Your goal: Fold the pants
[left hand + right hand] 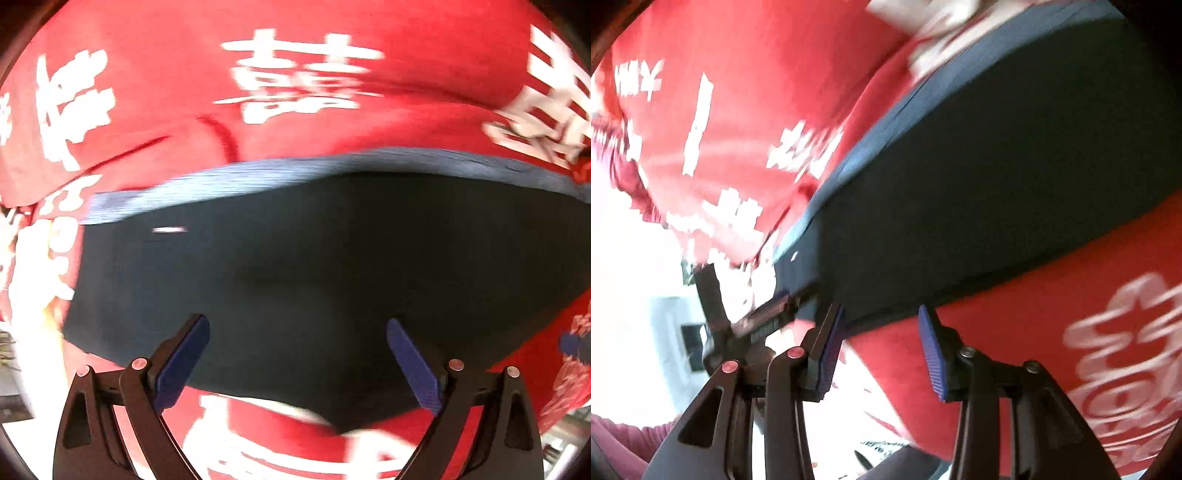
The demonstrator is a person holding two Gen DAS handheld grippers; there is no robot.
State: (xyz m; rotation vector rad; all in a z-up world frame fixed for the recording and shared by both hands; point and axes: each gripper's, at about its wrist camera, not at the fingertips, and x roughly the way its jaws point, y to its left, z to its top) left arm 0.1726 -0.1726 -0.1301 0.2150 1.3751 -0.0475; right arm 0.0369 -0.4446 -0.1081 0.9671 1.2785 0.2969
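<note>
Dark navy pants (314,280) lie flat on a red cloth with white characters (295,122); a lighter blue band (258,177) runs along their far edge. My left gripper (297,332) is open and empty, its blue pads (184,354) hovering over the near part of the pants. In the right wrist view the pants (997,192) stretch up to the right. My right gripper (881,317) is open and empty at their near edge. The other gripper (753,321) shows at the pants' left corner.
The red cloth (1071,332) covers the table on all sides of the pants. A bright white area (628,277) lies beyond the table's left edge. A pink sleeve (624,439) shows at the lower left.
</note>
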